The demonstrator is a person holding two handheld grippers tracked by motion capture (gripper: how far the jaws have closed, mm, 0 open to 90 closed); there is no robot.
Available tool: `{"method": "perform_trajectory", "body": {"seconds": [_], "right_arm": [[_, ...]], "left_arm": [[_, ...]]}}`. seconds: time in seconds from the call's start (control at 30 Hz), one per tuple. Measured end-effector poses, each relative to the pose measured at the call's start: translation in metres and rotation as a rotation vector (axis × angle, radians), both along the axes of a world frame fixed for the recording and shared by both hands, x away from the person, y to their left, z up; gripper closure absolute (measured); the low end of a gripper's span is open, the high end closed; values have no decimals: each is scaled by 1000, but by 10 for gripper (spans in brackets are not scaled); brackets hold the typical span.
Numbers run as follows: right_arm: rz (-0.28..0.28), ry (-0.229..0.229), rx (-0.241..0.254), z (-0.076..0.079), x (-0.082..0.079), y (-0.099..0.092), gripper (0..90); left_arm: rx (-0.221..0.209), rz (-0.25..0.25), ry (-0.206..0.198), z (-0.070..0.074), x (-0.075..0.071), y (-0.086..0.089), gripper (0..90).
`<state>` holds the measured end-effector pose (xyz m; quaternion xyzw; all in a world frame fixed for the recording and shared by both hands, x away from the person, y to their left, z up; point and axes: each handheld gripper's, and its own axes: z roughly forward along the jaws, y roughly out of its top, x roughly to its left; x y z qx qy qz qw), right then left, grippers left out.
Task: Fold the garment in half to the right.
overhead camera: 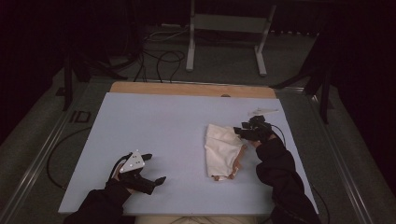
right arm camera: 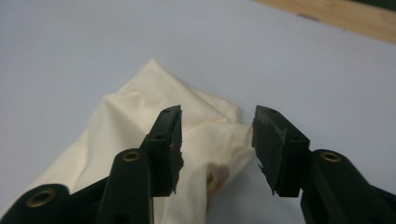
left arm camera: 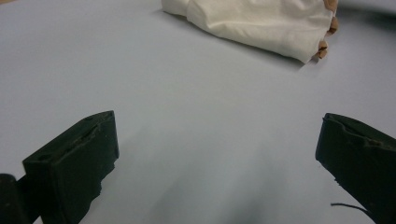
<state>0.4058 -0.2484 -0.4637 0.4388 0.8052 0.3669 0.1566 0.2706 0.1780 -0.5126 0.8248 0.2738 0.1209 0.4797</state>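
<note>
— Cloth (overhead camera: 223, 150) check: where does it lie?

— Cream cloth, folded into a rumpled bundle on the pale blue mat (overhead camera: 163, 140), with something tan peeking out along its near edge. My right gripper (overhead camera: 246, 131) hangs at the cloth's far right corner. In the right gripper view, the jaws stand parted with the fabric under and beyond them, and nothing is pinched between the pads.

— And your other hand?

— Left gripper (overhead camera: 154, 169) sits well to the left of the cloth, low over bare mat, jaws spread wide and empty. In the left gripper view, the bundle lies far ahead.

— What could go wrong from here?

— Plenty, I reckon. That corner is puckered up, so if I close now I may catch just the top layer and pull the fold open. Drag sideways and the whole bundle could skid across the smooth mat, since nothing pins it down. Come in too low and my fingertips (right arm camera: 170, 135) might snag the mat instead of the cloth. With my left so far off, I have no hold on the other side.
</note>
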Motion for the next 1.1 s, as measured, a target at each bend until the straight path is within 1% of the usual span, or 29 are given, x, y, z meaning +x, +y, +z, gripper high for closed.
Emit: {"method": "perform_trajectory", "body": {"seconds": [0.07, 0.17, 0.2, 0.23, 0.27, 0.3, 0.33, 0.37, 0.4, 0.47, 0.5, 0.53, 0.6, 0.67, 0.73, 0.83, 0.9, 0.93, 1.0, 1.1], "right_arm": [[-16, 30, -23, -11, 10, 3, 498], [-49, 81, -36, -26, 23, 2, 476], [-56, 95, -38, -30, 26, 1, 483], [-57, 110, -33, -34, 29, 0, 527], [-57, 110, -33, -34, 29, 0, 527], [-56, 122, -29, -36, 30, -2, 527], [-52, 120, -44, -38, 29, -4, 772], [-51, 116, -41, -37, 29, -4, 837], [-43, 111, -48, -36, 28, -6, 861], [-38, 108, -58, -35, 28, -6, 871], [-27, 90, -59, -31, 27, -6, 879], [-27, 90, -59, -31, 27, -6, 879], [7, 46, -70, -23, 25, -3, 880], [23, 10, -71, -17, 24, -2, 880], [22, -13, -76, -13, 24, -2, 880], [21, -46, -56, -7, 23, -5, 880], [8, -55, -52, -6, 23, -8, 879], [3, -49, -44, -7, 24, -10, 879], [-7, -38, -44, -11, 27, -13, 879], [-14, -19, -47, -20, 32, -15, 879]], "left_arm": [[-1, -1, 0, 0, 0, 0, 5], [-1, -3, 5, -1, 0, 0, 5], [-1, -5, 6, -2, 0, 0, 5], [-3, -5, 7, -2, 0, -1, 5], [-3, -5, 7, -2, 0, -1, 5], [-3, -5, 7, -2, 0, -1, 5], [-5, -7, 8, -2, 1, 0, 5], [-5, -6, 8, -2, 1, 0, 5], [-4, -6, 8, -1, 1, -1, 5], [-5, -7, 8, -1, 1, -1, 5], [-9, -7, 6, -1, 0, -1, 5], [-9, -7, 6, -1, 0, -1, 5], [-13, -9, 3, 0, 0, -1, 5], [-17, -5, 3, 0, 0, -1, 5], [-17, -3, 3, 0, 0, 0, 5], [-21, -2, 3, 0, 0, 0, 5], [-24, -2, 2, 0, 1, 0, 5], [-25, -1, 0, 1, 1, 1, 5], [-25, -1, -1, 1, 1, 1, 5], [-25, 1, -2, 1, 0, 1, 5]]}}
